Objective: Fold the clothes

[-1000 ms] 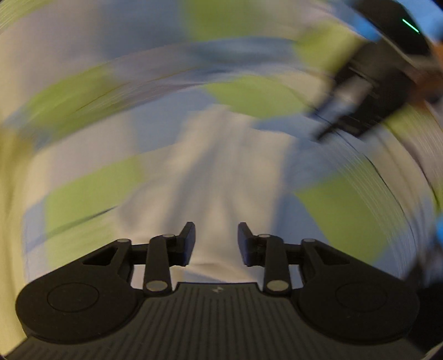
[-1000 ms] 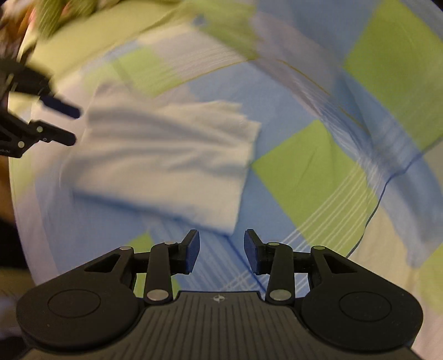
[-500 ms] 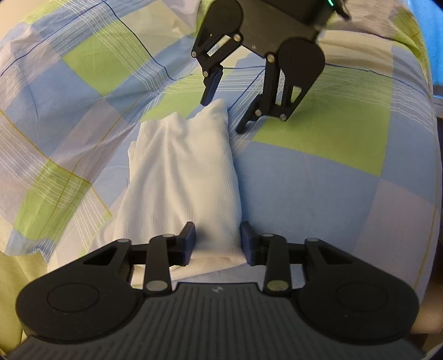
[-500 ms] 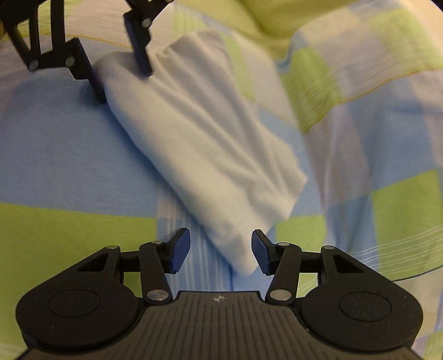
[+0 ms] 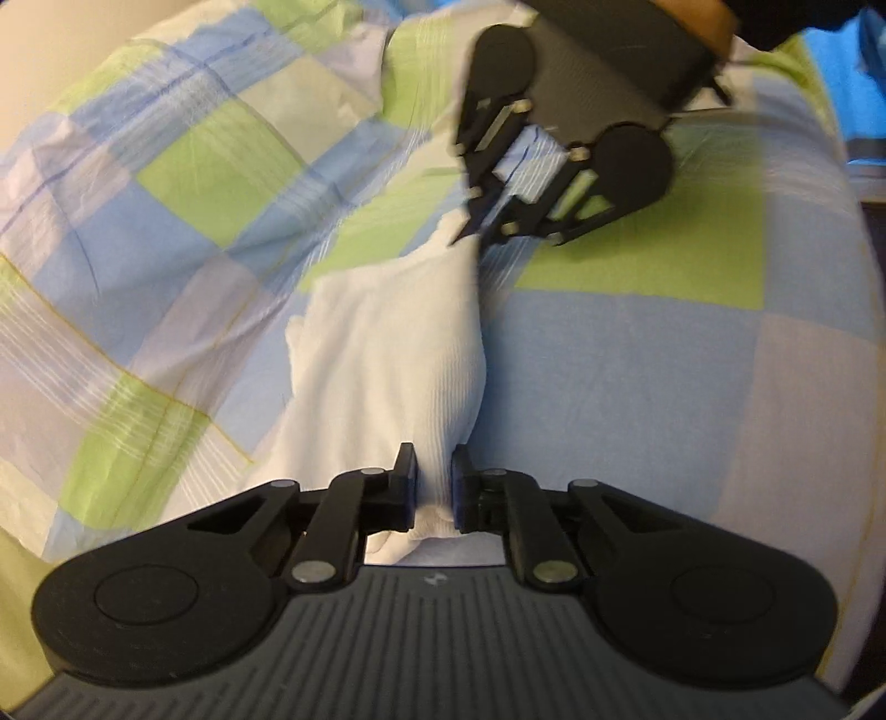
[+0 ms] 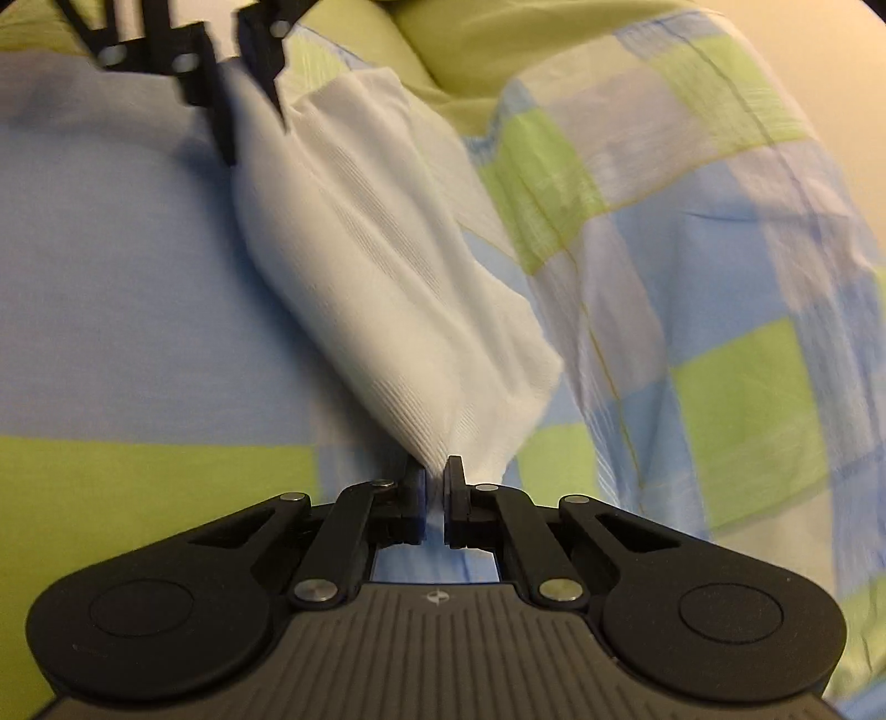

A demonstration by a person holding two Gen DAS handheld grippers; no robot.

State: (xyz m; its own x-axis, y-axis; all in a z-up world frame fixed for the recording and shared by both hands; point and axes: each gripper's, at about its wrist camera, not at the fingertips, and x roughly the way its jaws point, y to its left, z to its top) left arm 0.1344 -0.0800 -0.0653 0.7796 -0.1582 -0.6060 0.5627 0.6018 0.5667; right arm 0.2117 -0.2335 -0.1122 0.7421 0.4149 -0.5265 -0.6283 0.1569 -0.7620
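A folded white ribbed garment (image 5: 387, 354) lies stretched on a checked bedsheet (image 5: 637, 354). My left gripper (image 5: 433, 490) is shut on its near corner, with cloth bunched between the pads. The right gripper (image 5: 476, 224) pinches the far corner in the same view. In the right wrist view the white garment (image 6: 387, 266) runs from my right gripper (image 6: 436, 487), shut on a gathered corner, up to the left gripper (image 6: 249, 111) at the top left, which clamps the other end. The cloth is pulled taut between both.
The blue, green and white checked bedsheet (image 6: 138, 304) covers the whole surface. A rumpled checked duvet (image 6: 720, 249) rises along one side, with a plain green pillow or cover (image 6: 526, 39) beyond it. The bed edge (image 5: 853, 332) drops off at the right.
Both grippers were open half a second ago, each straddling a corner of the garment. Both have since shut on the cloth and drawn it taut.
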